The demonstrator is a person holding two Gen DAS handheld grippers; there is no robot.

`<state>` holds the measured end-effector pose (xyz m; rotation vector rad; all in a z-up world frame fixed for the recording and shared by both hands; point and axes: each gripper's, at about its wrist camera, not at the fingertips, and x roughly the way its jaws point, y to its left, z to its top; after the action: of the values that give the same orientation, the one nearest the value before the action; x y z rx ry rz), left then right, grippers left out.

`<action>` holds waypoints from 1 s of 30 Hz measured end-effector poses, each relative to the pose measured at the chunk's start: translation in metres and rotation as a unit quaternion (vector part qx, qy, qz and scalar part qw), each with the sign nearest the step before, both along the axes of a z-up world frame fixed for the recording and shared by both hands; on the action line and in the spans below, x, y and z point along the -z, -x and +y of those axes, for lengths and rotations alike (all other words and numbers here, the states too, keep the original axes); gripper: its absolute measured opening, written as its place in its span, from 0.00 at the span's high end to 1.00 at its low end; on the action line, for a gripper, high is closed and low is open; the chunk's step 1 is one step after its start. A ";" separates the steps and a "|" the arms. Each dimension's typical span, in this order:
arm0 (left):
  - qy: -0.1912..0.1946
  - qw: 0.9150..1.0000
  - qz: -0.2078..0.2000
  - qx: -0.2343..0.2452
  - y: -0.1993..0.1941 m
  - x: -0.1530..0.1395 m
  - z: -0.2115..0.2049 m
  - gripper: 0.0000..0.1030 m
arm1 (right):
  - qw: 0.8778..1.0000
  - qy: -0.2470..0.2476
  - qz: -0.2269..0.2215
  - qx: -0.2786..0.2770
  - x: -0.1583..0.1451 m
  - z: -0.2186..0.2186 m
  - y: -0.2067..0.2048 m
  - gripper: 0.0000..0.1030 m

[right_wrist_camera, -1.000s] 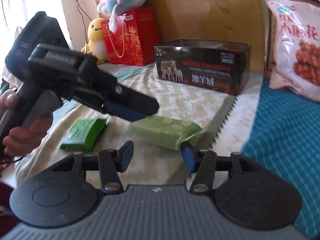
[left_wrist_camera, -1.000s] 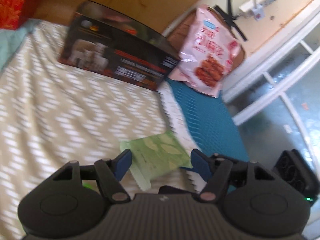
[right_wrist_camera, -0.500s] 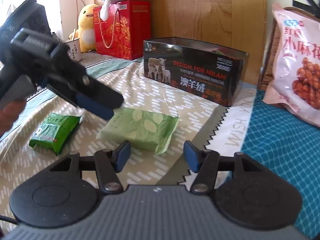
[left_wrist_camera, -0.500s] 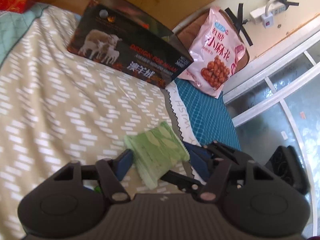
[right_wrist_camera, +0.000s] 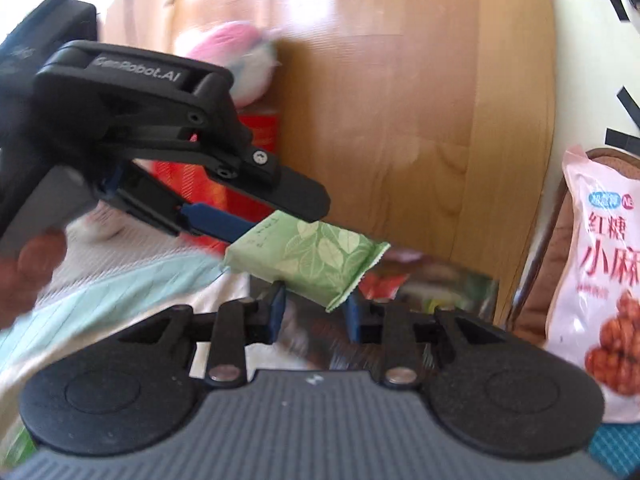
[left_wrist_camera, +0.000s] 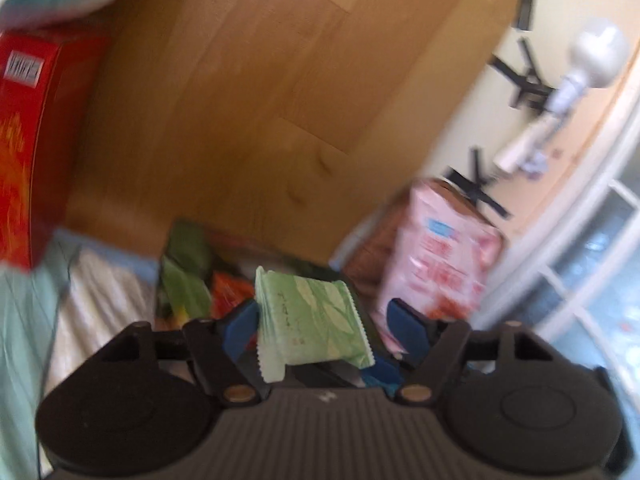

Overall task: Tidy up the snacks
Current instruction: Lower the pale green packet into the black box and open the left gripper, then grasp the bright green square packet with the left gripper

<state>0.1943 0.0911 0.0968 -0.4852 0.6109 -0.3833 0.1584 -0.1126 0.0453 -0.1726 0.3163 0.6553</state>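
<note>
Both grippers lifted the green snack pack (right_wrist_camera: 306,258) off the bed; it's airborne, long axis left-right, just near of the open box (left_wrist_camera: 208,276); left gripper (left_wrist_camera: 320,326) loosening, right gripper (right_wrist_camera: 316,308) pinching its near-right corner.

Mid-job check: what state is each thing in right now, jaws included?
Green packet: in the air, tilted.
Left gripper: jaws opening, packet between them.
Right gripper: jaws closing on the packet's lower edge.
Pink snack bag: upright, leaning back.
Box: open-topped, packets inside, blurred.
</note>
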 end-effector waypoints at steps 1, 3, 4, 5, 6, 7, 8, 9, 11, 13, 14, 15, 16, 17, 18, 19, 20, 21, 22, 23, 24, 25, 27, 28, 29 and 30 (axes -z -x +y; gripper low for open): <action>-0.015 1.000 0.004 -0.013 -0.009 0.004 -0.003 0.27 | 1.000 0.003 0.005 0.014 0.003 0.006 -0.011 0.64; -0.034 0.999 0.019 -0.028 -0.021 0.014 -0.006 0.27 | 0.999 -0.004 0.019 0.041 0.007 0.009 -0.024 0.59; -0.029 0.999 0.021 -0.027 -0.020 0.017 -0.006 0.27 | 0.998 -0.014 0.030 0.046 0.007 0.006 -0.026 0.59; -0.022 0.999 0.017 -0.024 -0.016 0.020 -0.004 0.27 | 0.998 -0.029 0.034 0.046 0.006 0.000 -0.023 0.58; -0.020 0.999 0.012 -0.024 -0.012 0.021 -0.002 0.27 | 0.998 -0.041 0.033 0.046 0.006 -0.006 -0.019 0.53; -0.019 0.999 0.008 -0.026 -0.006 0.021 0.000 0.27 | 0.997 -0.048 0.030 0.049 0.005 -0.012 -0.013 0.50; -0.015 0.999 0.004 -0.028 0.002 0.022 0.005 0.27 | 0.997 -0.051 0.031 0.051 0.006 -0.020 -0.006 0.50; -0.005 1.000 0.003 -0.029 0.010 0.023 0.011 0.27 | 0.997 -0.054 0.033 0.047 0.005 -0.026 0.001 0.50; 0.015 0.999 0.010 -0.029 0.031 0.026 0.023 0.27 | 0.996 -0.063 0.044 0.034 0.005 -0.035 0.013 0.50; 0.032 0.999 0.020 -0.025 0.060 0.033 0.040 0.27 | 0.994 -0.075 0.078 0.007 0.009 -0.042 0.028 0.49; 0.036 0.999 0.030 -0.022 0.072 0.036 0.048 0.27 | 0.991 -0.079 0.106 -0.018 0.012 -0.044 0.036 0.49; 0.039 0.998 0.042 -0.019 0.086 0.041 0.056 0.27 | 0.986 -0.081 0.137 -0.050 0.019 -0.044 0.042 0.48; 0.045 0.997 0.056 -0.015 0.101 0.047 0.063 0.26 | 0.979 -0.084 0.168 -0.085 0.024 -0.045 0.051 0.46; 0.050 0.996 0.070 -0.011 0.115 0.052 0.069 0.26 | 0.971 -0.085 0.192 -0.115 0.029 -0.045 0.060 0.45; 0.055 0.995 0.085 -0.009 0.128 0.058 0.075 0.26 | 0.965 -0.081 0.209 -0.139 0.033 -0.042 0.070 0.44; 0.061 0.993 0.099 -0.008 0.143 0.064 0.079 0.26 | 0.960 -0.073 0.220 -0.160 0.037 -0.039 0.082 0.44; 0.067 0.992 0.111 -0.006 0.156 0.070 0.081 0.26 | 0.956 -0.062 0.226 -0.178 0.040 -0.036 0.093 0.44; 0.071 0.990 0.120 -0.002 0.169 0.074 0.082 0.26 | 0.953 -0.052 0.229 -0.191 0.041 -0.032 0.101 0.44; 0.075 0.989 0.126 -0.001 0.179 0.077 0.082 0.26 | 0.951 -0.043 0.231 -0.199 0.043 -0.028 0.109 0.44; 0.078 0.988 0.130 0.002 0.189 0.080 0.083 0.26 | 0.950 -0.033 0.232 -0.205 0.044 -0.024 0.116 0.44; 0.081 0.988 0.133 0.004 0.196 0.081 0.080 0.26 | 0.950 -0.024 0.230 -0.208 0.046 -0.020 0.123 0.44; 0.084 0.987 0.136 0.008 0.202 0.082 0.078 0.26 | 0.951 -0.017 0.225 -0.209 0.045 -0.017 0.128 0.43; 0.089 0.986 0.143 0.014 0.208 0.085 0.072 0.25 | 0.954 -0.001 0.212 -0.211 0.043 -0.009 0.135 0.43; 0.086 0.985 0.148 0.017 0.209 0.087 0.068 0.25 | 0.955 0.005 0.206 -0.211 0.042 -0.007 0.139 0.43; 0.081 0.985 0.152 0.018 0.211 0.090 0.066 0.25 | 0.957 0.015 0.198 -0.211 0.041 -0.003 0.143 0.43; 0.079 0.985 0.150 0.017 0.212 0.092 0.063 0.25 | 0.959 0.027 0.190 -0.210 0.042 -0.001 0.148 0.43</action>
<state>-0.0173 0.1539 0.0050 -0.6926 0.8857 -0.3965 0.0105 -0.1132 0.0034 -0.1665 0.6787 1.1054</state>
